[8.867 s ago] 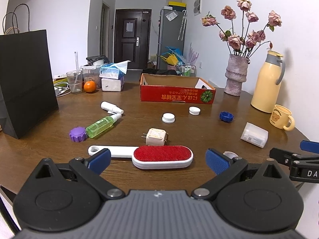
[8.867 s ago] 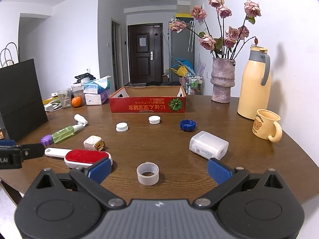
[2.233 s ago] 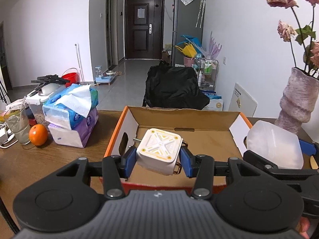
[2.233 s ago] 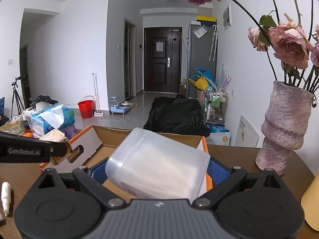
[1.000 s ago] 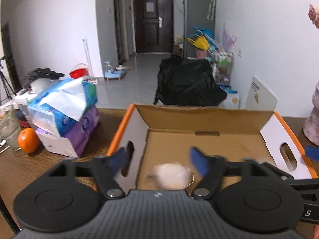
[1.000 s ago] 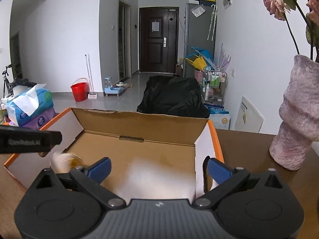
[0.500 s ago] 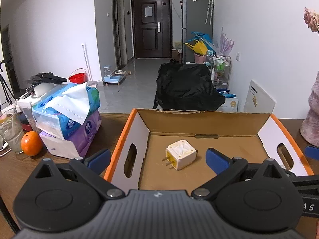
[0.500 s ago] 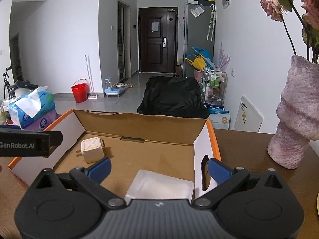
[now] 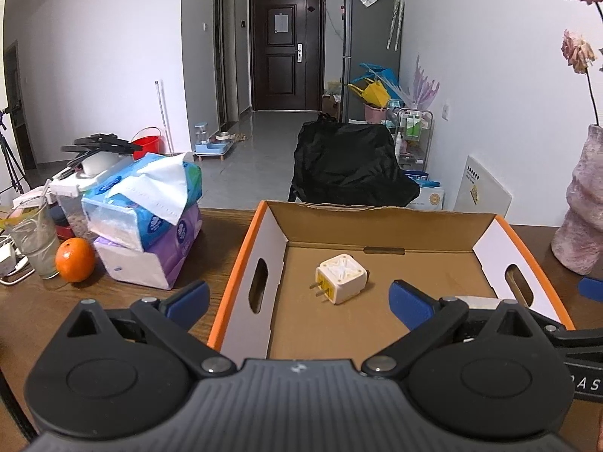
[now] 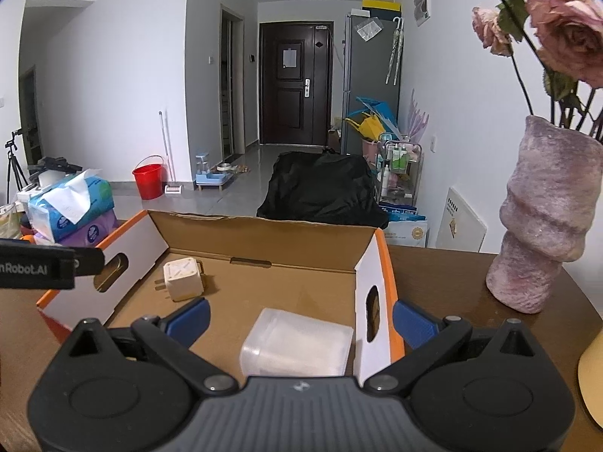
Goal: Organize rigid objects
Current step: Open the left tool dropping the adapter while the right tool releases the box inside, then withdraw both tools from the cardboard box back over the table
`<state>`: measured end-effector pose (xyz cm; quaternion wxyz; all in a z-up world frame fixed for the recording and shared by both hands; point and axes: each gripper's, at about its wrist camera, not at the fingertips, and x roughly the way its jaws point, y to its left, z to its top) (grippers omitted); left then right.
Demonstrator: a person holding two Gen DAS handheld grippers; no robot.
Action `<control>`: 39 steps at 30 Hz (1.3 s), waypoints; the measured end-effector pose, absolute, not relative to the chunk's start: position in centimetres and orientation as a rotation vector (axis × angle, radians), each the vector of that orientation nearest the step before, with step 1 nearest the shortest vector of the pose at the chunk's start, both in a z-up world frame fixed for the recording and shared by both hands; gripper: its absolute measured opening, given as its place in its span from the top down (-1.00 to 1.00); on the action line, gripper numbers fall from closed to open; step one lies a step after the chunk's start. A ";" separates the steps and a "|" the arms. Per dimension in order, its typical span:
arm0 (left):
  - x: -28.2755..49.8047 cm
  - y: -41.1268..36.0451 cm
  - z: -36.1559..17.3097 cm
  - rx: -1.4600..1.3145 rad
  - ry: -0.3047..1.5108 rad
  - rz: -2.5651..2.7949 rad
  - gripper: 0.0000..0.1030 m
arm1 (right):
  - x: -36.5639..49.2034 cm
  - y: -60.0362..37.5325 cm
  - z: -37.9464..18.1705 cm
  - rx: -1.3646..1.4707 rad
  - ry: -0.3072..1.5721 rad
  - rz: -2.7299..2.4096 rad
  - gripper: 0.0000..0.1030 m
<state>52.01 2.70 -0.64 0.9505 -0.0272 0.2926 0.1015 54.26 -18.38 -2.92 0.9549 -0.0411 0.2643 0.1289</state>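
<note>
Both sets of jaws stood wide, empty: left gripper, right gripper. The plug adapter and translucent container lay inside the cardboard box on the brown worktop, its far edge facing a tiled hallway.

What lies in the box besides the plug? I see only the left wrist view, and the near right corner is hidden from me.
Observer: A clear container lies on its side on the floor of the box, close to the right wall.
Operator: Does the right gripper hold it?
Observer: No. The right gripper is open, and its pads do not touch the container.
Operator: How does the plug lie relative to it?
Observer: The plug sits apart from the container, farther back and nearer the left wall.
</note>
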 end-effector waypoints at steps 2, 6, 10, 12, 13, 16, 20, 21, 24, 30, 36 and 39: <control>51.3 2.8 -0.3 -0.068 0.593 0.205 -1.00 | 53.6 -18.6 -2.8 -0.081 0.534 0.262 -1.00; 49.8 2.7 0.3 -0.073 0.588 0.204 -1.00 | 52.1 -19.1 -2.4 -0.077 0.524 0.258 -1.00; 48.2 2.4 0.9 -0.071 0.587 0.198 -1.00 | 50.5 -19.6 -2.0 -0.069 0.518 0.258 -1.00; 47.2 2.1 1.3 -0.068 0.582 0.195 -1.00 | 49.6 -19.8 -2.0 -0.072 0.519 0.255 -1.00; 46.6 1.9 1.4 -0.065 0.579 0.196 -1.00 | 49.2 -19.9 -2.0 -0.072 0.519 0.254 -1.00; 45.0 1.6 1.8 -0.061 0.576 0.191 -1.00 | 47.7 -20.2 -1.9 -0.066 0.520 0.257 -1.00; 42.5 1.3 2.3 -0.062 0.572 0.182 -1.00 | 45.6 -20.5 -1.7 -0.068 0.515 0.260 -1.00; 42.0 1.3 2.4 -0.061 0.568 0.182 -1.00 | 45.0 -20.6 -1.6 -0.067 0.512 0.261 -1.00; 40.1 1.1 2.8 -0.062 0.556 0.178 -1.00 | 43.4 -20.9 -1.3 -0.064 0.511 0.259 -1.00; 36.5 0.8 3.3 -0.059 0.538 0.165 -1.00 | 40.2 -21.0 -1.2 -0.072 0.514 0.248 -1.00; 33.1 0.6 3.5 -0.051 0.530 0.159 -1.00 | 36.8 -21.0 -0.7 -0.073 0.499 0.257 -1.00; 31.5 0.8 3.7 -0.050 0.523 0.158 -1.00 | 35.1 -21.0 -0.7 -0.080 0.495 0.262 -1.00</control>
